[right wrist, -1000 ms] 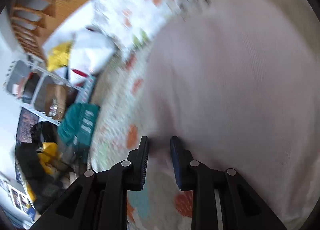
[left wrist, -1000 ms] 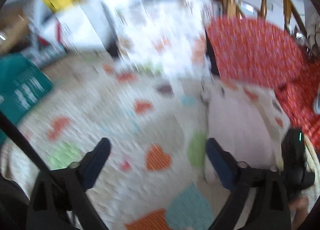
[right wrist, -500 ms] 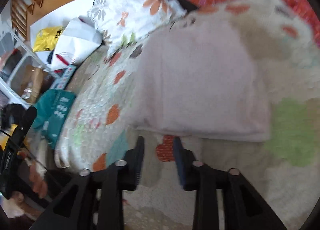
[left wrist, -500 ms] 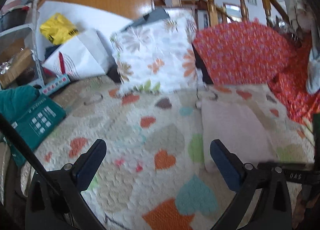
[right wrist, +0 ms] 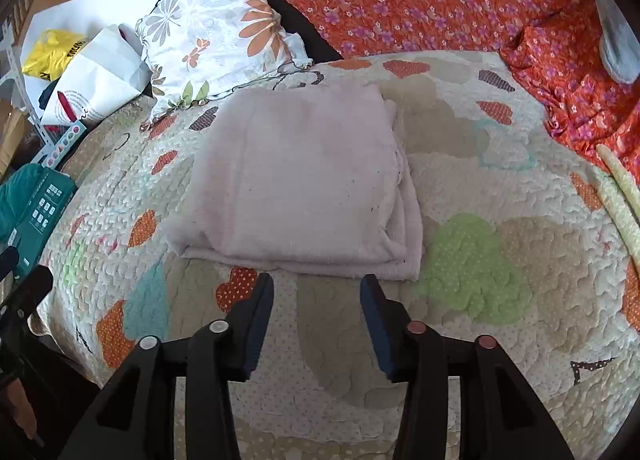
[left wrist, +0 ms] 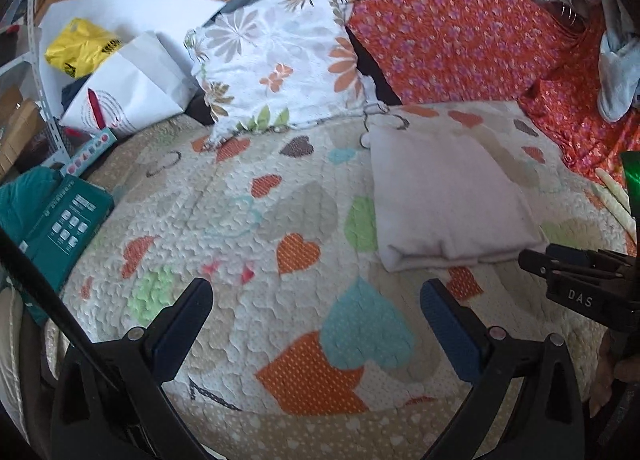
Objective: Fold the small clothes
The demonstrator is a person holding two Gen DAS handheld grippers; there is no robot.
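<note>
The soft pale-pink cloth (right wrist: pixel 296 183) lies folded on the heart-patterned quilt (right wrist: pixel 500 260). The right gripper (right wrist: pixel 316 292) has just been opening, nothing inside. The left gripper (left wrist: pixel 316 304) gapes empty. A bump could mess the fold.

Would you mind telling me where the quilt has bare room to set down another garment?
The widest free patch of quilt lies between the folded pink garment and the teal box, in front of the floral pillow. A narrower strip lies between the garment and the red floral cloth. The back edge, by the pillow and white bag, is crowded.
</note>
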